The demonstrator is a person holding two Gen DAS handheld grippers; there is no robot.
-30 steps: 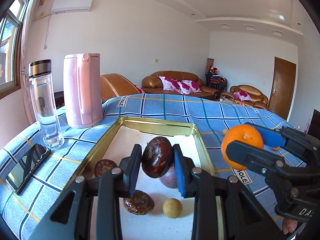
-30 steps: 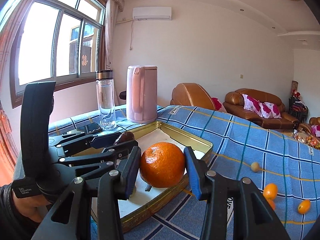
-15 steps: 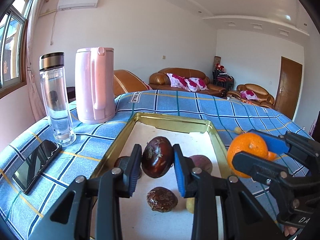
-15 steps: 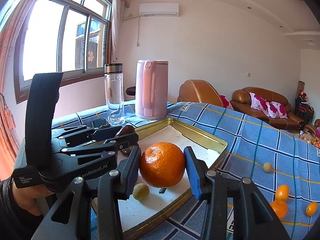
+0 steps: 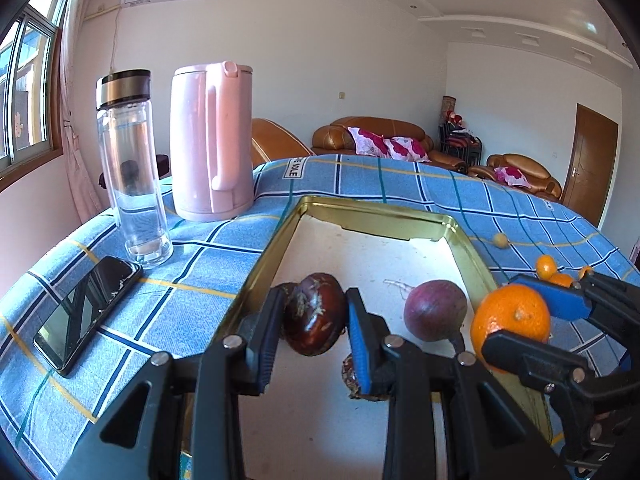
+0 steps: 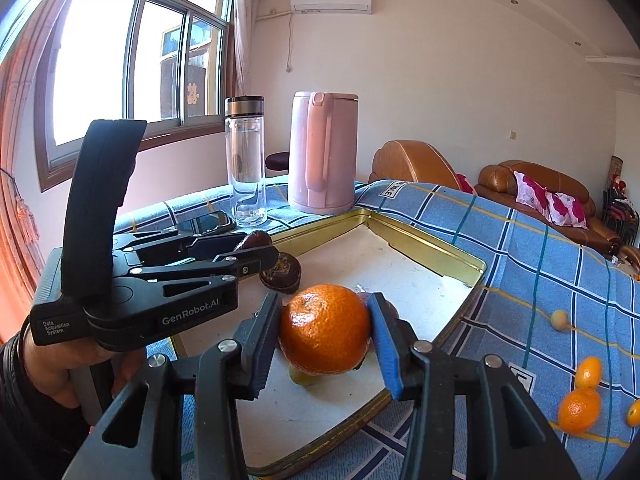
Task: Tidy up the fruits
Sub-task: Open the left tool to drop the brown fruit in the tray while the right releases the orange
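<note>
My left gripper (image 5: 314, 326) is shut on a dark brown passion fruit (image 5: 314, 314) low over the near left part of the gold-rimmed tray (image 5: 376, 214). My right gripper (image 6: 325, 332) is shut on an orange (image 6: 325, 330) over the tray's right side; the orange also shows in the left wrist view (image 5: 511, 318). In the tray lie a purple passion fruit (image 5: 435, 314), a wrinkled brown one (image 6: 280, 272) and another partly hidden behind my left finger (image 5: 350, 372). A small yellowish fruit (image 6: 298, 376) lies under the orange.
A pink kettle (image 5: 212, 148), a clear bottle (image 5: 130, 160) and a phone (image 5: 86, 312) stand left of the tray on the blue checked cloth. Small oranges (image 6: 580, 408) and a longan (image 6: 559, 319) lie on the cloth right of the tray.
Both grippers have moved forward and lower over the tray with their fruits held. The left gripper now sits close above the tray floor.
</note>
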